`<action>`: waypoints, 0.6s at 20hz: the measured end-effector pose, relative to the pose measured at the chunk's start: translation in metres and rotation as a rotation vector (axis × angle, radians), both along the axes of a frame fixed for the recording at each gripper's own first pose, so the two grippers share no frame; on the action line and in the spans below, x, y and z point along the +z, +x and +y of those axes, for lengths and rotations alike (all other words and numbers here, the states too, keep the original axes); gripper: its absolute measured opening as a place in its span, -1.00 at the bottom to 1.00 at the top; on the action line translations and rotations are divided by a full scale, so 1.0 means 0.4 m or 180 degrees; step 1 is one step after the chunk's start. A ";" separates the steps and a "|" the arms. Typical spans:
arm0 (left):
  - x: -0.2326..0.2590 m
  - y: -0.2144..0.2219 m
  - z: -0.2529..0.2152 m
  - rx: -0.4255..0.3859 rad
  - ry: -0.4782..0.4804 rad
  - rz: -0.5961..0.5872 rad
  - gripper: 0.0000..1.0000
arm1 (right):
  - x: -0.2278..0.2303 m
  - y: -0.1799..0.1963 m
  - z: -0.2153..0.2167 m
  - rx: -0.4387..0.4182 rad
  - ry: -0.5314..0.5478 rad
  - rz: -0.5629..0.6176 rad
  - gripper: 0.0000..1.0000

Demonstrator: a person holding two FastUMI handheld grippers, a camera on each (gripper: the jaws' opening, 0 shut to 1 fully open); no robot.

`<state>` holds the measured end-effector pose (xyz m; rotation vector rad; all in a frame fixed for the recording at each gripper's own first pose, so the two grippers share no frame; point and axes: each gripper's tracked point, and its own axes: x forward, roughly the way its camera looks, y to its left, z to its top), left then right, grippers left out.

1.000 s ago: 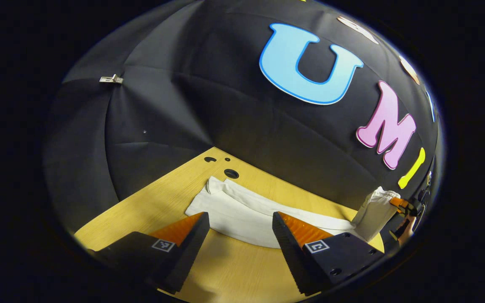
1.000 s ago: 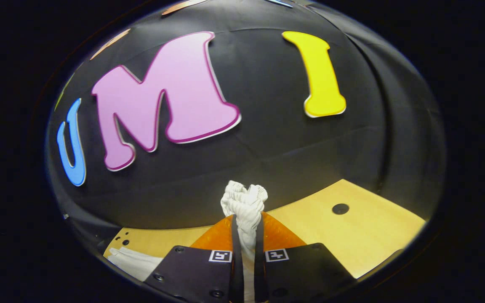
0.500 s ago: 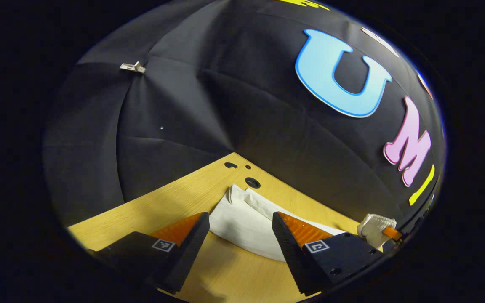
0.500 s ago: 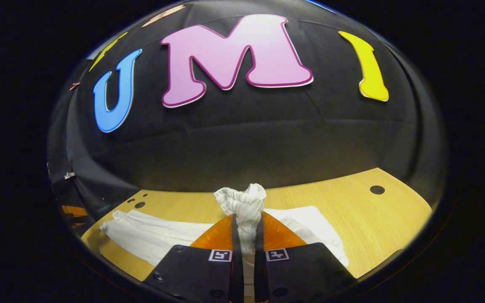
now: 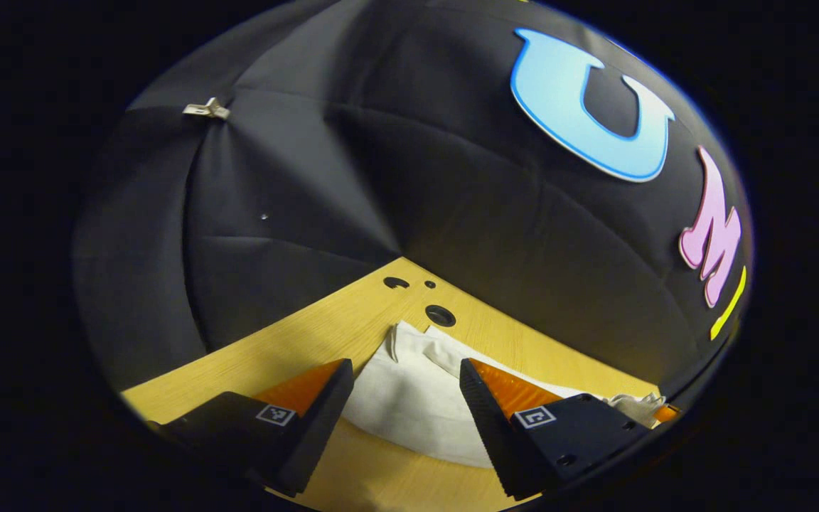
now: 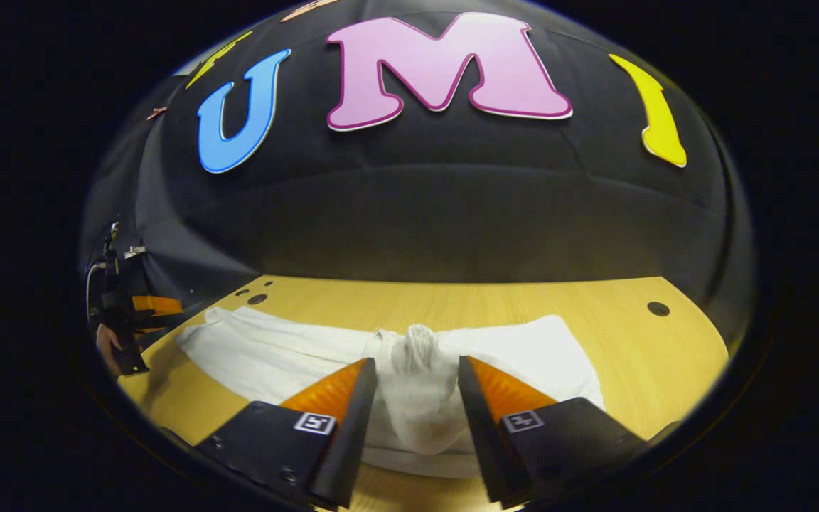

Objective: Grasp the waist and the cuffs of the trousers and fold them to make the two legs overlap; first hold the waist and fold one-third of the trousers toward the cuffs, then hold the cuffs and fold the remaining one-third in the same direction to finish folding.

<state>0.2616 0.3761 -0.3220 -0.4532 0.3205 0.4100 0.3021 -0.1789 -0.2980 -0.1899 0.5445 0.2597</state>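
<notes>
Between the fingers of the right gripper a bunched ridge of white cloth now lies loose on the trousers: half a second ago those fingers were pinched shut on that bunch and held it up off the garment, and now they stand wide apart with the cloth set down. I judge this to be the release at the end of a fold, most likely the first third (which end was carried, waist or cuffs, cannot be told from these views). The left gripper has stayed spread apart throughout, low over the near edge of the trousers and gripping nothing; its view has crept closer to the garment's left end. In the right gripper view, the left gripper and the hand on it sit far off to the left.

The trousers lie flat across the middle of a pale wooden table, long side running left to right. Small round holes dot the tabletop, three near the far left corner and one at the far right. Black cloth walls close the booth just behind the table, with a small metal clip fixed high on the left.
</notes>
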 end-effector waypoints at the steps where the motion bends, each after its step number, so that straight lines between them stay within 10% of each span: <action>1: -0.009 0.006 0.007 0.0030 0.0106 0.0101 0.92 | -0.001 -0.008 -0.006 0.0009 -0.0044 0.0021 0.55; 4: -0.026 0.012 0.007 0.0092 0.0154 0.0305 0.92 | -0.013 -0.040 -0.005 0.0045 -0.0064 0.0143 0.99; 12: -0.123 0.016 -0.026 0.0078 0.0035 0.0725 0.96 | -0.017 -0.136 -0.023 -0.0169 0.0120 0.0508 0.98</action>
